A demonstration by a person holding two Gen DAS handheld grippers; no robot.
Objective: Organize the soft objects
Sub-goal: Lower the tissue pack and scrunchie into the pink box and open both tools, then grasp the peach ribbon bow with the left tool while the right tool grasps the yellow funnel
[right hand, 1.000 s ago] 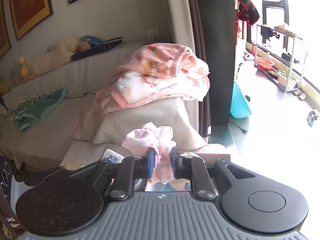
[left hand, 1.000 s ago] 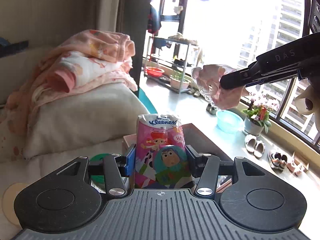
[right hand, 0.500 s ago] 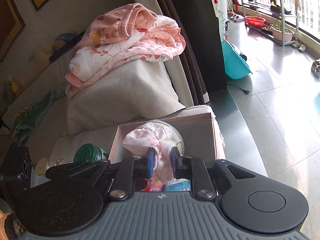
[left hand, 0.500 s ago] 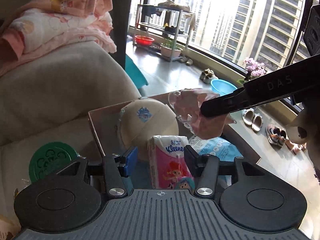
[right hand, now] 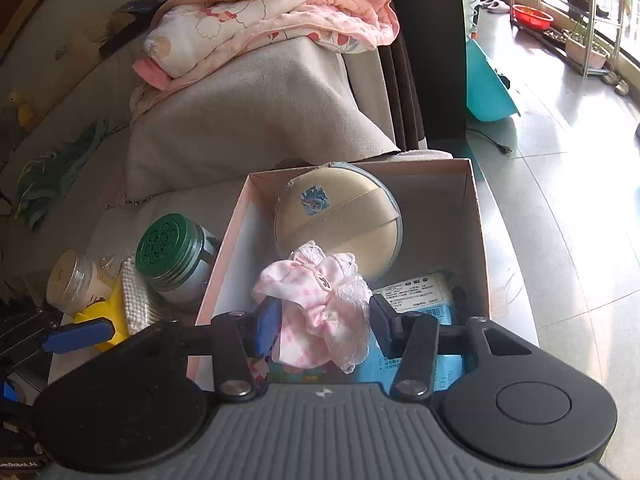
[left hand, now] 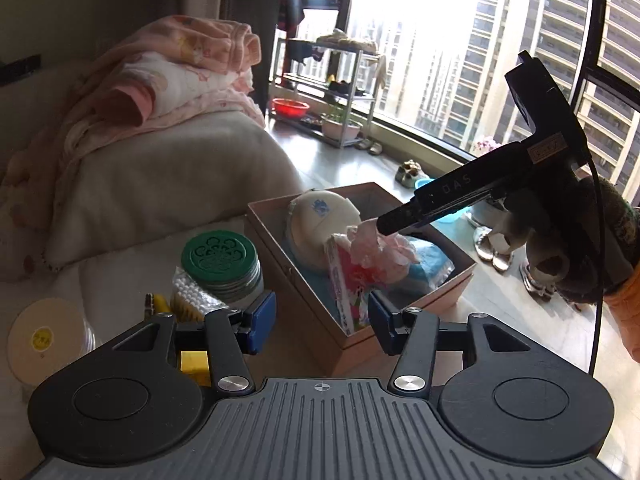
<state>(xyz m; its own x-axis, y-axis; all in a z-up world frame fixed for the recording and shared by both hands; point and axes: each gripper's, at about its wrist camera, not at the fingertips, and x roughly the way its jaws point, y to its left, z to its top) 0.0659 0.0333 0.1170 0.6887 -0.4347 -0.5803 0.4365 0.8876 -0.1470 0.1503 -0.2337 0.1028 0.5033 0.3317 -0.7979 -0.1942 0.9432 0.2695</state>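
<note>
Your right gripper (right hand: pixel 324 320): fingers just opened, pink scrunchie (right hand: pixel 320 312) loose between them, over the box (right hand: pixel 476 240); your left gripper (left hand: pixel 322 322): fingers apart, empty

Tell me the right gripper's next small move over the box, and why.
Probably lift the right gripper straight up. Its jaws have just been opening, and the pink scrunchie sits loose between them inside the box, so it seems released.

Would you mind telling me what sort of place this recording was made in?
Most likely a high-rise flat's living room: a beige fabric sofa piled with pink children's bedding, a curved window facing tower blocks, and shoes on the floor.
</note>
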